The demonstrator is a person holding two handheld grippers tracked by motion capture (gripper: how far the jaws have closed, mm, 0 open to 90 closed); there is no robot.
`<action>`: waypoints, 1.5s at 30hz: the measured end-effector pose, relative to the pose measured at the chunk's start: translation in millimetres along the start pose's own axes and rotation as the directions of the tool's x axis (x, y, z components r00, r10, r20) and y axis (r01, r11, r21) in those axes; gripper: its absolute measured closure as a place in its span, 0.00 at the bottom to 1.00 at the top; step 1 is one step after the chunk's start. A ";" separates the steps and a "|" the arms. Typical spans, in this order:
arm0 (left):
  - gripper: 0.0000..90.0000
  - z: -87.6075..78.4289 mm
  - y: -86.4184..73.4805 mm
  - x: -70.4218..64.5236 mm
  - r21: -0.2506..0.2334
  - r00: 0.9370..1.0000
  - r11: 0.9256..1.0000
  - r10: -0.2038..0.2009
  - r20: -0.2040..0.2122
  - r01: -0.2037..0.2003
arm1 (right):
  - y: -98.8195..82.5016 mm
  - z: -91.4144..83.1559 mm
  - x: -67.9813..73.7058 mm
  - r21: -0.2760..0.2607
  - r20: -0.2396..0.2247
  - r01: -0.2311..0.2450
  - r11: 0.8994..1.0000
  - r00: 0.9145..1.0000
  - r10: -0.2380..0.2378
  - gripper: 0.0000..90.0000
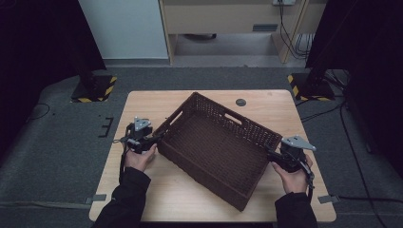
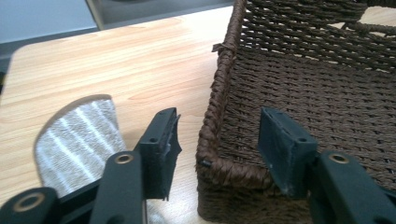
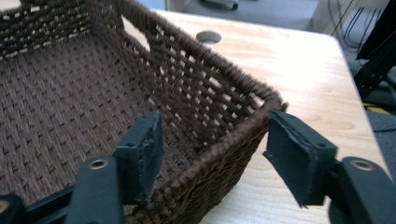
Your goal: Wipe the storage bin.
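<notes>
High view: we are looking at a dark woven basket sitting empty and skewed on the desk, with one corner pointing toward the person's edge. The left tool is meeting the basket's left corner, and the right tool is meeting its right corner. A hand is holding each. Nothing is lying inside the basket, and it is resting flat on the desk.

Left gripper view: we are finding the left tool straddling the basket's rim near the corner, one jaw outside over the desk and the other inside over the woven floor. A clear gap is showing on both sides of the wall, so the pads are not pressing on it; the tool is standing open. A grey striped patch is showing on the desk just beside the outer jaw.

Right gripper view: we are finding the right tool likewise straddling the basket's corner rim, jaws spread wide, neither pad pressing on the weave.

Assessment: we are judging both tools as placed for a two-handed hold. The approach is done; closing on the rim and any lifting or shifting of the basket are not yet done.
</notes>
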State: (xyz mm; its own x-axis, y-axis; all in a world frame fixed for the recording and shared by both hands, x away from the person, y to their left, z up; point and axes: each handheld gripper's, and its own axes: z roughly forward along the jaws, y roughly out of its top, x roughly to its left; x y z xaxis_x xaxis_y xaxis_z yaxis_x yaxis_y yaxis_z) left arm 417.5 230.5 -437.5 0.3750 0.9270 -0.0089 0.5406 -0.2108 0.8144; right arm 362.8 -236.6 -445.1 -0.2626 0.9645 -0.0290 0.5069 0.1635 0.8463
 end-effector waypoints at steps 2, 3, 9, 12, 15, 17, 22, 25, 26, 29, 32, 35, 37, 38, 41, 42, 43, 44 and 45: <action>0.60 0.8 0.4 -1.9 0.003 1.000 1.000 0.010 0.023 -0.010 | -0.4 3.5 1.4 0.006 0.019 0.018 1.000 1.000 -0.018 0.44; 0.62 0.2 0.2 -3.2 0.008 1.000 1.000 0.019 0.018 -0.020 | 0.0 4.8 1.0 0.003 0.023 0.025 1.000 0.999 -0.025 0.44; 0.63 -9.6 -4.9 -6.1 0.015 0.999 1.000 0.001 0.045 -0.002 | 0.7 8.1 -2.5 -0.002 0.021 0.008 1.000 1.000 -0.008 0.41; 0.63 -16.2 -9.1 -11.5 0.014 0.999 1.000 -0.005 0.044 0.004 | 2.0 3.0 -0.5 -0.013 0.008 0.001 1.000 1.000 -0.001 0.39; 0.62 -23.4 -13.9 -17.3 0.009 0.999 1.000 -0.001 0.043 0.000 | 1.5 1.9 4.7 0.005 -0.006 0.004 1.000 1.000 -0.004 0.38; 0.61 -29.0 -16.6 -21.5 0.008 0.999 1.000 0.014 0.042 -0.014 | 0.2 3.9 7.4 0.027 -0.007 0.014 1.000 1.000 -0.014 0.41; 0.58 -35.7 -14.6 -19.9 -0.021 0.999 1.000 0.016 0.046 -0.016 | -1.3 7.6 4.2 0.044 0.023 0.037 0.998 0.999 -0.038 0.54; 0.58 -36.8 -12.8 -14.4 -0.032 0.999 0.999 0.002 0.050 -0.001 | -0.2 12.3 2.1 0.047 0.013 0.020 0.999 1.000 -0.021 0.57; 0.60 -34.9 -13.3 -12.0 -0.026 0.999 1.000 0.000 0.051 0.001 | 0.7 14.2 1.5 0.044 0.017 0.024 0.999 1.000 -0.025 0.58; 0.64 -29.5 -15.8 -8.6 0.006 0.997 1.000 -0.019 0.070 0.019 | 2.2 20.1 0.0 0.031 0.025 0.019 0.999 0.999 -0.020 0.62; 0.71 -27.4 -18.5 -12.7 0.004 0.997 1.000 -0.003 0.080 0.003 | 2.4 21.8 -1.0 0.020 0.021 0.014 1.000 1.000 -0.014 0.60; 0.79 -27.0 -20.3 -18.3 0.011 0.999 0.999 0.034 0.038 -0.034 | 1.0 18.8 -1.4 0.009 0.003 0.023 1.000 1.000 -0.023 0.51; 0.83 -28.7 -21.8 -16.5 0.009 0.999 1.000 0.022 0.039 -0.023 | 0.8 14.7 -0.1 -0.002 -0.005 0.024 1.000 1.000 -0.024 0.49; 0.86 -29.9 -22.9 -15.4 0.007 0.999 1.000 0.015 0.041 -0.016 | 0.7 12.0 1.1 -0.010 -0.011 0.024 1.000 1.000 -0.024 0.48; 0.87 -34.3 -25.8 -16.4 0.002 0.999 1.000 0.004 0.045 -0.004 | 0.4 5.0 6.0 -0.008 -0.021 0.030 1.000 0.999 -0.031 0.48; 0.87 -35.5 -26.7 -18.0 0.002 0.999 1.000 0.009 0.041 -0.009 | 0.0 3.2 7.9 0.001 -0.019 0.037 0.999 0.999 -0.037 0.48; 0.87 -38.0 -28.6 -20.8 -0.001 0.999 1.000 0.015 0.038 -0.015 | -0.5 2.6 9.2 0.005 -0.017 0.040 0.999 0.999 -0.040 0.50; 0.86 -39.8 -29.8 -22.4 0.000 0.999 1.000 0.021 0.037 -0.021 | -1.5 2.3 10.7 0.014 -0.012 0.046 0.999 0.999 -0.046 0.52; 0.86 -42.1 -31.5 -24.6 -0.003 0.999 1.000 0.027 0.037 -0.027 | -2.2 2.9 11.4 0.019 0.002 0.052 0.998 0.999 -0.052 0.54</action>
State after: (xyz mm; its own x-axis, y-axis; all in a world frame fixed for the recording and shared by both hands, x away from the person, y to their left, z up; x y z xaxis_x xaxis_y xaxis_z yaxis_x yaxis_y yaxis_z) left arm 359.6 227.4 -438.5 0.4169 0.9089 -0.0077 0.5278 -0.2352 0.8162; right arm 361.1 -225.4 -448.9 -0.2865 0.9552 -0.0739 0.5084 0.2170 0.8333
